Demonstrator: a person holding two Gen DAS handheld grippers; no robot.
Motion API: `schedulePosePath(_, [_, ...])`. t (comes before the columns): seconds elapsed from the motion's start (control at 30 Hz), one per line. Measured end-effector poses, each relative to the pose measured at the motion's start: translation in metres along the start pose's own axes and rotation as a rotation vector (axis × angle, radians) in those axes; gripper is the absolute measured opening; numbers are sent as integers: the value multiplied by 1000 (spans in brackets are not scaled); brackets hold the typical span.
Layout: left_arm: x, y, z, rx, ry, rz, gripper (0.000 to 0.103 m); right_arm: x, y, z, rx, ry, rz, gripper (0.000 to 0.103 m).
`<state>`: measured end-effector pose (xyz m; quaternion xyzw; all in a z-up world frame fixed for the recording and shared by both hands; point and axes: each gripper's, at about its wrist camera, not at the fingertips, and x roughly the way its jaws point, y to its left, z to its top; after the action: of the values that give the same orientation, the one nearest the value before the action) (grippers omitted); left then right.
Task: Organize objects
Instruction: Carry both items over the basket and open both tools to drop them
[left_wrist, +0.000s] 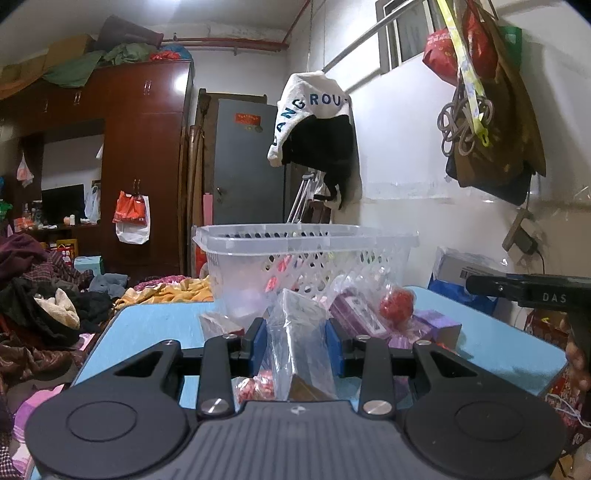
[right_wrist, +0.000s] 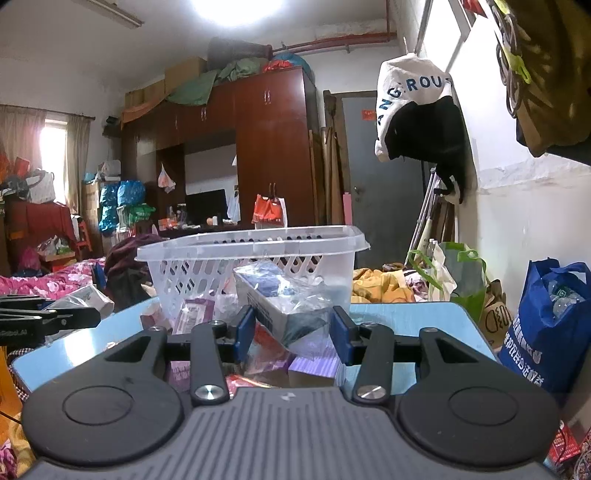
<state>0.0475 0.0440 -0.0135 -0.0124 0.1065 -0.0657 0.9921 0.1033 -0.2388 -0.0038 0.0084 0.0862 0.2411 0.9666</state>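
A clear plastic packet (left_wrist: 299, 343) with a dark box inside is clamped between the blue pads of the left gripper (left_wrist: 296, 341), the jaws narrowed onto its sides. Beneath it, a red-patterned sachet (left_wrist: 255, 387) is seen on the blue table (left_wrist: 155, 325). Just beyond, purple boxes (left_wrist: 360, 317) and a bagged red ball (left_wrist: 397, 301) are piled against the clear plastic basket (left_wrist: 306, 258), which stands upright at the table's far side.

Over on the right gripper (right_wrist: 293, 332), a white and blue box wrapped in clear film (right_wrist: 280, 299) is gripped between the pads, tilted, the jaws part-closed around it. Under it, more purple boxes (right_wrist: 314, 363) and wrapped packets (right_wrist: 195, 312) are heaped on the table in front of the basket (right_wrist: 251, 258). What lies inside the basket cannot be made out through its lattice walls. A blue shopping bag (right_wrist: 546, 332) is seen beside the table, by the wall.
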Motion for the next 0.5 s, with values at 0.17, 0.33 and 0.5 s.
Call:
schedulePosePath(0.17, [-1,3,10,-11,-19,-3,39,-2,0,9,-1,-17,4,47])
schedulePosePath(0.33, [8,7,35,-23,-27,-37,39,2,3,23,-14,-25,16,47])
schedulePosePath(0.5, [49,8,96,-27,-25,-30,39,32,16,66,-55,-23,14,47])
